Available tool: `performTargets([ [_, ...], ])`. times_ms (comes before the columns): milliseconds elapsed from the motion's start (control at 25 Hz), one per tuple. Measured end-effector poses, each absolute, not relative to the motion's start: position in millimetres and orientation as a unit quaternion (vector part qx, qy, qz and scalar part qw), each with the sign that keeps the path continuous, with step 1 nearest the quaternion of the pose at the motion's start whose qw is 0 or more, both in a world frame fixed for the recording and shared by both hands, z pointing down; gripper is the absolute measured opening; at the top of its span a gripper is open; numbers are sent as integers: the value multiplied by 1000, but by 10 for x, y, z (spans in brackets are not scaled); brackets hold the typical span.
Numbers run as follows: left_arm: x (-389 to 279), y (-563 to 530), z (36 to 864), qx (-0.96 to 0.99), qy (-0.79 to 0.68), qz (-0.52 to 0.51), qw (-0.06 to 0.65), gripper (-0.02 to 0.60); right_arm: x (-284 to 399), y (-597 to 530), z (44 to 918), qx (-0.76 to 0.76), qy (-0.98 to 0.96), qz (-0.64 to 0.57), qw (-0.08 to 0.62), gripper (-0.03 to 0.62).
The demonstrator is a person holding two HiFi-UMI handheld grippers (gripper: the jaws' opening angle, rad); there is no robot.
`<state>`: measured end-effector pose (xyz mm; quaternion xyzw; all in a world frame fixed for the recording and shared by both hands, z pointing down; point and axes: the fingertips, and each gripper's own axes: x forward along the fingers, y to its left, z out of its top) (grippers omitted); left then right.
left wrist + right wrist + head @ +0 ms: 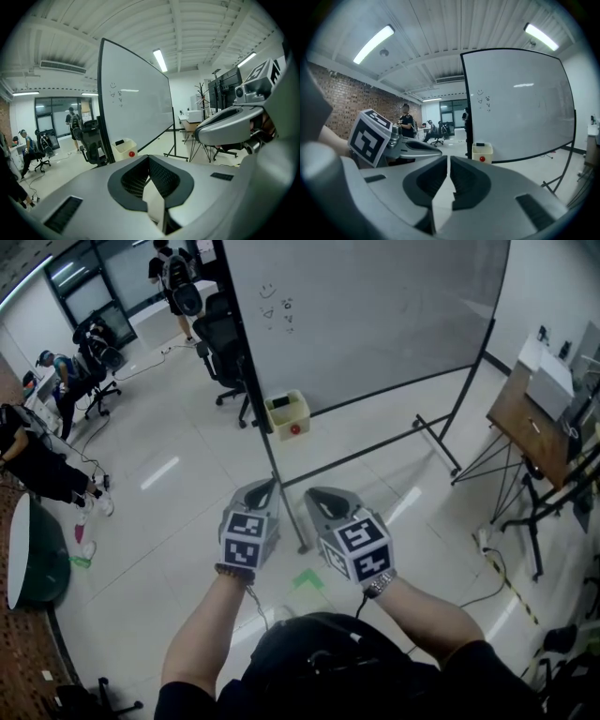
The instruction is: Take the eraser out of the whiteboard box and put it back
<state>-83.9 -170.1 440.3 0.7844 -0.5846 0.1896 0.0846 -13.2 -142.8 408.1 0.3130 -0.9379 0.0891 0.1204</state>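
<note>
Left gripper (266, 487) clenched shut, empty. Right gripper (316, 494) jaws almost together, thin slit, nothing between. Both side by side in air, well apart from whiteboard box (289, 416) at whiteboard (375, 306) lower corner. Dark eraser (279, 402) at box top.

Open office: rolling whiteboard (375, 306), swivel chairs (220, 338)

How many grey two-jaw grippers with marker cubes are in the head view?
2. The grey left gripper is low in the middle; the grey right gripper is close beside it, to its right. None seems hidden.
</note>
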Motion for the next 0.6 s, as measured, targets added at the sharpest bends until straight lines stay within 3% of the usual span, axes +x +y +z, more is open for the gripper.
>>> performTargets([
  [600, -1066, -1415, 4360, 800, -565, 179, 95, 2, -518, -1197, 4053, 328, -933, 87, 119, 25],
])
